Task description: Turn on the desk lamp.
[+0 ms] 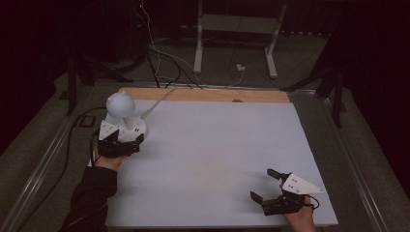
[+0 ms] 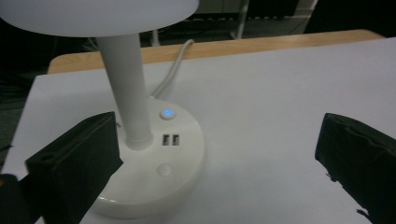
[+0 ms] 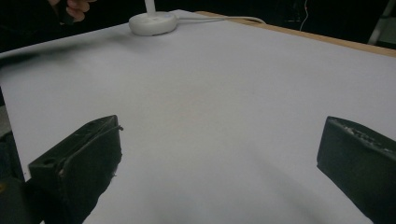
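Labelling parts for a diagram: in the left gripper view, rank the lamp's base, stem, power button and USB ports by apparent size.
1. base
2. stem
3. USB ports
4. power button, close to the ports in size, so that order is unsure.

The scene is dim and grainy, the room beyond falling into near black. The pale grey rectangular worktop (image 1: pixel 217 159) is the brightest area, evenly lit without glare. Soft shadows lie beneath the left gripper (image 1: pixel 119 143) and the right gripper (image 1: pixel 265 185). In both gripper views the black jaws are slightly blurred. A small round blue-lit button (image 2: pixel 167 113) glows just ahead of the left gripper.
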Demonstrator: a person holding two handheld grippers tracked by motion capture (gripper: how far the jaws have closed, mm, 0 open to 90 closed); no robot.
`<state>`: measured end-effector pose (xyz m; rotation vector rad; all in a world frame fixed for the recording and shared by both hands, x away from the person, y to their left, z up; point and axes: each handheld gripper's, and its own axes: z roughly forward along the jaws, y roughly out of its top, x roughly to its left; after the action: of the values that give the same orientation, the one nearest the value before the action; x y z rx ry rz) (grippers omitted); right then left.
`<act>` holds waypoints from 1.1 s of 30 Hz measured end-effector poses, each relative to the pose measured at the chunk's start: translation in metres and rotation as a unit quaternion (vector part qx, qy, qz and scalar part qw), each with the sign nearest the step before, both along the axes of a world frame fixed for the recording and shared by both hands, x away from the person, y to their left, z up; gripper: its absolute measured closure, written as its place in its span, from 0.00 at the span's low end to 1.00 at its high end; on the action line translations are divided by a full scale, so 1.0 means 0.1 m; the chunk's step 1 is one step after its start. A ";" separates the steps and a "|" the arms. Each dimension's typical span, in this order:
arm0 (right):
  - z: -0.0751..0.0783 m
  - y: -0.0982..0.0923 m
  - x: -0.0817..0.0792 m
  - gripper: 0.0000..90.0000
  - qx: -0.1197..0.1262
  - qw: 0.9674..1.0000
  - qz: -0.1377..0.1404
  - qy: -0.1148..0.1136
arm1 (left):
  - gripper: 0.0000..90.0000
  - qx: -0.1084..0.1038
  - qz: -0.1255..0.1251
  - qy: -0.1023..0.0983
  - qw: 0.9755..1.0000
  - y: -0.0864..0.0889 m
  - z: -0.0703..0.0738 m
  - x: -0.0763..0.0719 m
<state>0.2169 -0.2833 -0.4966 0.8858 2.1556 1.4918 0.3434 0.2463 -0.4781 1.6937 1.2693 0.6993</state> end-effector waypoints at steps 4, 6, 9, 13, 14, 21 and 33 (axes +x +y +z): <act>0.00 0.00 0.00 0.00 0.001 1.000 0.000 0.002 | 0.12 0.011 0.019 0.007 1.000 0.02 -0.01 0.04; 0.00 0.00 0.00 0.00 0.001 1.000 0.000 0.002 | 0.18 0.015 0.029 0.008 0.999 0.03 -0.02 0.04; 0.00 0.00 0.00 0.00 0.001 1.000 0.001 0.002 | 0.24 0.013 0.036 0.010 0.999 0.04 -0.02 0.05; 0.00 0.00 0.00 0.00 0.001 1.000 0.001 0.002 | 0.32 0.020 0.045 0.013 0.999 0.06 -0.04 0.06; 0.00 0.00 0.00 0.00 0.001 1.000 0.002 0.003 | 0.38 0.019 0.045 0.015 0.999 0.06 -0.05 0.07; -0.01 -0.01 0.01 0.00 0.001 1.000 0.002 0.004 | 0.59 0.027 0.053 0.019 0.998 0.06 -0.08 0.09; -0.01 0.00 0.01 0.00 0.000 1.000 0.003 0.006 | 0.92 0.023 0.045 0.027 0.998 0.08 -0.13 0.14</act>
<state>0.2177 -0.2838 -0.4977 0.8925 2.1687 1.4938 0.3572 0.2543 -0.4915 1.7116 1.3831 0.7460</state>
